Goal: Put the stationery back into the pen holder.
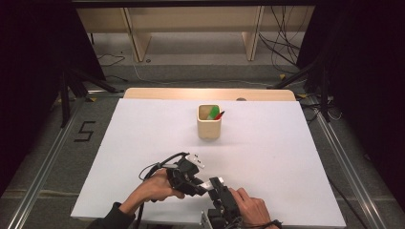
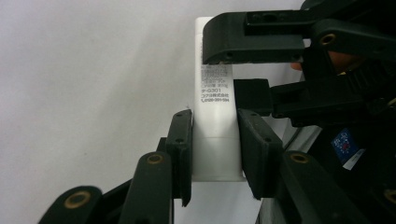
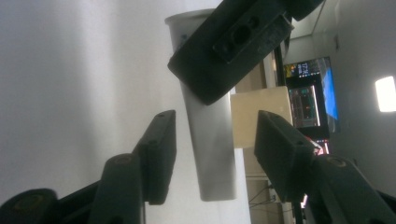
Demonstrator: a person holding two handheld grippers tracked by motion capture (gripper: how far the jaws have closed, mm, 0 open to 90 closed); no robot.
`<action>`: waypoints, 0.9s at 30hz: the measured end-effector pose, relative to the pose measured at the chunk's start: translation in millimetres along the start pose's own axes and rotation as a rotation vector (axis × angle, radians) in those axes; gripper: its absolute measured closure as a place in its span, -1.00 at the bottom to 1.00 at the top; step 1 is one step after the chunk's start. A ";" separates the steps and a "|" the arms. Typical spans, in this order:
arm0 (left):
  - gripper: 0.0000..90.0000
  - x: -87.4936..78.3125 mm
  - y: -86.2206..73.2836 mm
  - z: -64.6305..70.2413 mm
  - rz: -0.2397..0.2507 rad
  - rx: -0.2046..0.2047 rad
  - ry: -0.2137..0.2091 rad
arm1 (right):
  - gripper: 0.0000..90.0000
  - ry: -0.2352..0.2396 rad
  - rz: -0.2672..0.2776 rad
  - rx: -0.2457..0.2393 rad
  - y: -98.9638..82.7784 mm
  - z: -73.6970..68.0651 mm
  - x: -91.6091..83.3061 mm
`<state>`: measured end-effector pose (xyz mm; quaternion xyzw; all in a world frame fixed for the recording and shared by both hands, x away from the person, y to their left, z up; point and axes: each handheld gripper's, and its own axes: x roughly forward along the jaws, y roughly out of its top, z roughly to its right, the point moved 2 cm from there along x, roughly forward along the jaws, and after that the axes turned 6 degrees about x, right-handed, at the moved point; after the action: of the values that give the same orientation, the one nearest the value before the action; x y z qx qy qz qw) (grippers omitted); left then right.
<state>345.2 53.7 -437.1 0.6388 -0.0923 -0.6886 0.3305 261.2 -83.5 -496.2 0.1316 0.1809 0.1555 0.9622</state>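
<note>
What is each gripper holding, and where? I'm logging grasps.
The left gripper clamps a white tube near its capped end. The right gripper straddles its other end, pads not yet touching.

white tube (image 2: 214,116): small print, legible "0120-201-594" | floor mark (image 1: 84,131): "5"

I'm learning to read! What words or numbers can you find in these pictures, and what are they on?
"5": black figure on the floor left of the table.
"0120-201-594", roughly: small print on the white tube, seen in the left gripper view; not crisp.
Other lines on the tube: too blurred to read.
Screen in the right gripper view: too blurred to read.
</note>
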 end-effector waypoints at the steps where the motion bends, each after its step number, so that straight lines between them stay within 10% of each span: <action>1: 0.48 0.0 -0.2 -0.2 0.000 -0.001 0.001 | 0.15 -0.004 0.005 -0.013 0.0 0.0 0.4; 27: 0.47 2.8 -1.8 -2.3 -0.020 -0.027 -0.046 | 0.56 -0.011 0.007 -0.123 0.5 -10.1 2.0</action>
<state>346.8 54.1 -440.8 0.6192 -0.0843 -0.7074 0.3301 258.9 -80.4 -505.8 0.0737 0.1652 0.1689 0.9689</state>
